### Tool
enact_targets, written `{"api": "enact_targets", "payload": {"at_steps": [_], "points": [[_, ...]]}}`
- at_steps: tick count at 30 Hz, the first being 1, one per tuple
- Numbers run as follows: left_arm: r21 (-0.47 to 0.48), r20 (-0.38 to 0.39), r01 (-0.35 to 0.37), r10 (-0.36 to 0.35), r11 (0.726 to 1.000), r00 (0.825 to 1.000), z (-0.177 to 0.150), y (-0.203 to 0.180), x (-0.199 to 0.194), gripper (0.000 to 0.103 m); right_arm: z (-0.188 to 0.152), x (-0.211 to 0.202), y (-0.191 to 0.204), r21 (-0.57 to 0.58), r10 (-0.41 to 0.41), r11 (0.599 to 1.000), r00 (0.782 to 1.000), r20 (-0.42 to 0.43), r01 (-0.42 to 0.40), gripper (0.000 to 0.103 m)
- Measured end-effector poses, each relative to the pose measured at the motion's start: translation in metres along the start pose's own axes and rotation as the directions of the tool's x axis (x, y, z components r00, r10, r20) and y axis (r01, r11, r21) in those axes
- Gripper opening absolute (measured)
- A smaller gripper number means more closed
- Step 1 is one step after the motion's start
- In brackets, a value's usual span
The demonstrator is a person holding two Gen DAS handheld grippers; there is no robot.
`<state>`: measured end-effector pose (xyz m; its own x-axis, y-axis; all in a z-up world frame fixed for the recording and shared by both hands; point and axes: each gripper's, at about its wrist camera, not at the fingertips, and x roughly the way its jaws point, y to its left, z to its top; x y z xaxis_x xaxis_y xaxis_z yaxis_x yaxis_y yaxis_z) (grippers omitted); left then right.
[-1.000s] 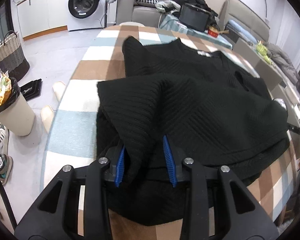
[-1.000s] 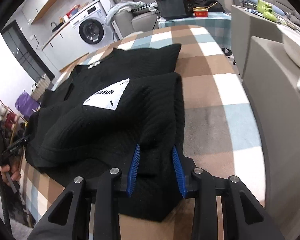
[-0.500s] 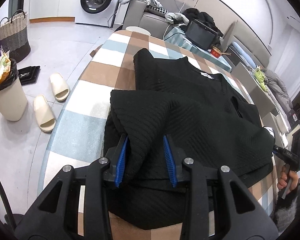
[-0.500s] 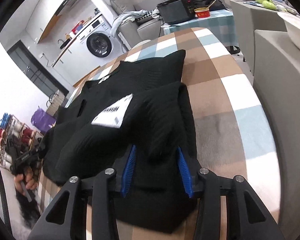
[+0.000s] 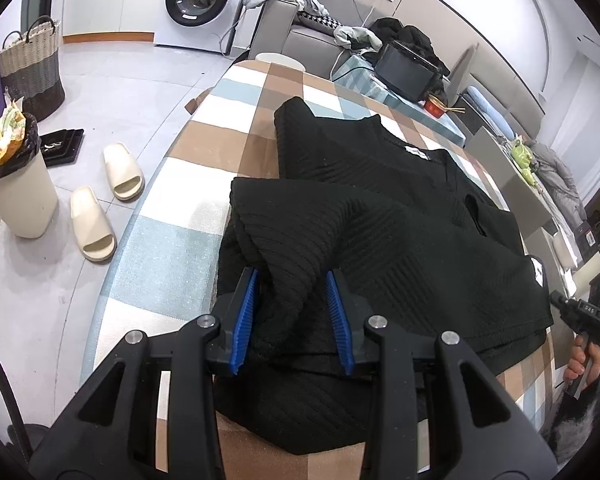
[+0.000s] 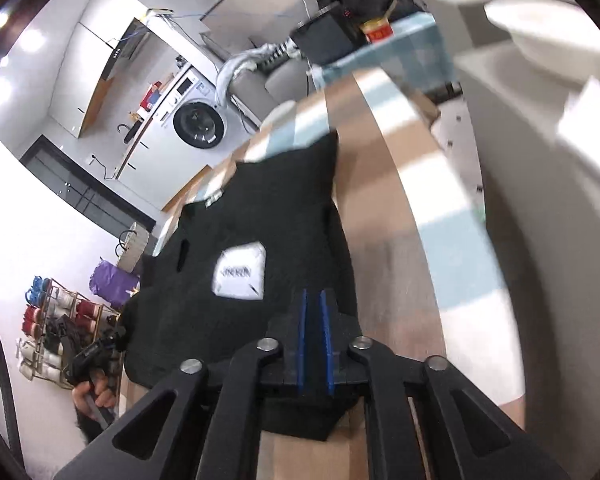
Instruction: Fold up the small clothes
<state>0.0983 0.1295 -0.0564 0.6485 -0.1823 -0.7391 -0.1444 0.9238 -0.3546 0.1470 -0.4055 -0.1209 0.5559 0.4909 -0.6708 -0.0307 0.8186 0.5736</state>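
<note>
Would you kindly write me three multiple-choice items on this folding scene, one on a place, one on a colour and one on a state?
1. Where does the white patch sit?
A. on the black sweater
B. on the floor
C. on the washing machine

2. What colour are the pads inside the fingers of the left gripper?
A. red
B. blue
C. yellow

3. How do the jaws of the right gripper stand?
A. spread wide with nothing between them
B. out of sight
C. nearly together over the sweater's near edge

Answers:
1 A, since the right wrist view shows the patch on the sweater's top layer.
2 B, since both pads show blue against the black fingers.
3 C, since the two blue pads stand almost side by side above the hem, while the left gripper's jaws are wider apart around a raised fold.
</note>
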Motion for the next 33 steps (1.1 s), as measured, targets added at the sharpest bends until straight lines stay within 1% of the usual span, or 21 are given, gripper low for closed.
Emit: {"api": "enact_targets", "payload": {"at_steps": [1, 3, 4, 6, 7, 9, 10, 12, 13, 14, 15, 19, 21, 22, 25, 27, 28, 29, 30, 31, 33], "points": [[0.001, 0.001, 0.002, -0.002, 1.0, 1.0, 0.0, -0.001, -0.001, 0.03, -0.003, 0.001, -0.001, 0.006, 0.008, 1.0, 1.0, -0.007, -0.008, 0.016], [0.006, 0.006, 0.004, -0.004, 1.0, 1.0, 0.0, -0.001, -0.004, 0.031, -0.008, 0.002, -0.001, 0.003, 0.022, 1.0, 1.0, -0.006, -0.022, 0.023], [0.009, 0.009, 0.002, -0.002, 1.0, 1.0, 0.0, -0.002, -0.006, 0.031, -0.01, 0.002, 0.001, -0.009, 0.021, 1.0, 1.0, -0.01, -0.021, 0.034], [0.006, 0.013, -0.009, 0.009, 1.0, 1.0, 0.0, -0.001, -0.008, 0.031, -0.013, 0.003, 0.005, -0.027, 0.04, 0.999, 0.999, -0.012, -0.04, 0.045], [0.004, 0.014, -0.012, 0.012, 1.0, 1.0, 0.0, 0.0, -0.009, 0.031, -0.014, 0.005, 0.007, -0.035, 0.045, 0.998, 0.999, -0.015, -0.046, 0.045], [-0.002, 0.016, -0.004, 0.004, 1.0, 1.0, -0.001, 0.001, -0.01, 0.031, -0.015, 0.009, 0.01, -0.052, 0.026, 0.998, 0.999, -0.021, -0.027, 0.045], [0.0, 0.015, -0.003, 0.003, 1.0, 1.0, -0.001, 0.001, -0.01, 0.031, -0.015, 0.012, 0.011, -0.063, 0.017, 0.998, 1.0, -0.022, -0.019, 0.045], [-0.005, 0.012, -0.012, 0.012, 1.0, 1.0, -0.002, 0.002, -0.009, 0.031, -0.017, 0.018, 0.016, -0.088, -0.011, 0.996, 1.0, -0.029, 0.009, 0.04], [-0.01, 0.009, -0.013, 0.013, 1.0, 1.0, -0.002, 0.003, -0.008, 0.031, -0.018, 0.019, 0.02, -0.109, -0.041, 0.993, 0.999, -0.021, 0.038, 0.033], [-0.015, 0.006, -0.013, 0.013, 1.0, 1.0, -0.003, 0.003, -0.008, 0.031, -0.018, 0.019, 0.023, -0.122, -0.057, 0.991, 0.998, -0.016, 0.055, 0.029], [-0.017, 0.007, -0.01, 0.01, 1.0, 1.0, -0.004, 0.003, -0.008, 0.031, -0.018, 0.018, 0.025, -0.131, -0.059, 0.99, 0.998, -0.011, 0.057, 0.027], [-0.002, 0.012, 0.007, -0.007, 1.0, 1.0, -0.004, 0.0, -0.012, 0.031, -0.016, 0.009, 0.031, -0.141, -0.042, 0.989, 0.999, -0.001, 0.042, 0.027], [0.004, 0.01, 0.028, -0.028, 1.0, 1.0, -0.006, -0.001, -0.014, 0.031, -0.015, 0.005, 0.033, -0.14, -0.009, 0.99, 1.0, -0.004, 0.008, 0.028], [0.006, 0.007, 0.023, -0.023, 1.0, 1.0, -0.007, -0.001, -0.012, 0.031, -0.015, 0.005, 0.034, -0.138, 0.007, 0.99, 1.0, -0.009, -0.008, 0.029], [0.013, -0.023, -0.027, 0.028, 1.0, 0.999, -0.009, 0.001, -0.001, 0.031, -0.016, 0.012, 0.034, -0.143, -0.007, 0.99, 1.0, -0.026, 0.003, 0.031], [0.005, -0.041, -0.039, 0.039, 0.999, 0.998, -0.011, 0.004, 0.006, 0.031, -0.018, 0.019, 0.032, -0.135, -0.016, 0.991, 0.999, -0.043, 0.01, 0.031], [-0.003, -0.045, -0.043, 0.043, 0.999, 0.998, -0.011, 0.005, 0.008, 0.028, -0.019, 0.022, 0.032, -0.133, -0.029, 0.991, 0.999, -0.041, 0.024, 0.03], [-0.014, -0.033, -0.046, 0.045, 0.999, 0.998, -0.011, 0.007, 0.008, 0.013, -0.019, 0.023, 0.031, -0.132, -0.048, 0.99, 0.999, -0.025, 0.044, 0.022], [-0.018, -0.023, -0.038, 0.038, 0.999, 0.999, -0.009, 0.007, 0.006, 0.006, -0.019, 0.022, 0.032, -0.138, -0.05, 0.989, 0.999, -0.015, 0.048, 0.016], [-0.021, -0.011, -0.023, 0.023, 1.0, 1.0, -0.007, 0.007, 0.004, 0.006, -0.019, 0.02, 0.035, -0.152, -0.041, 0.988, 0.999, -0.008, 0.04, 0.007], [-0.022, 0.028, -0.002, 0.003, 1.0, 1.0, -0.003, 0.005, -0.005, 0.003, -0.017, 0.012, 0.042, -0.18, -0.037, 0.983, 0.999, 0.033, 0.042, 0.006]]}}
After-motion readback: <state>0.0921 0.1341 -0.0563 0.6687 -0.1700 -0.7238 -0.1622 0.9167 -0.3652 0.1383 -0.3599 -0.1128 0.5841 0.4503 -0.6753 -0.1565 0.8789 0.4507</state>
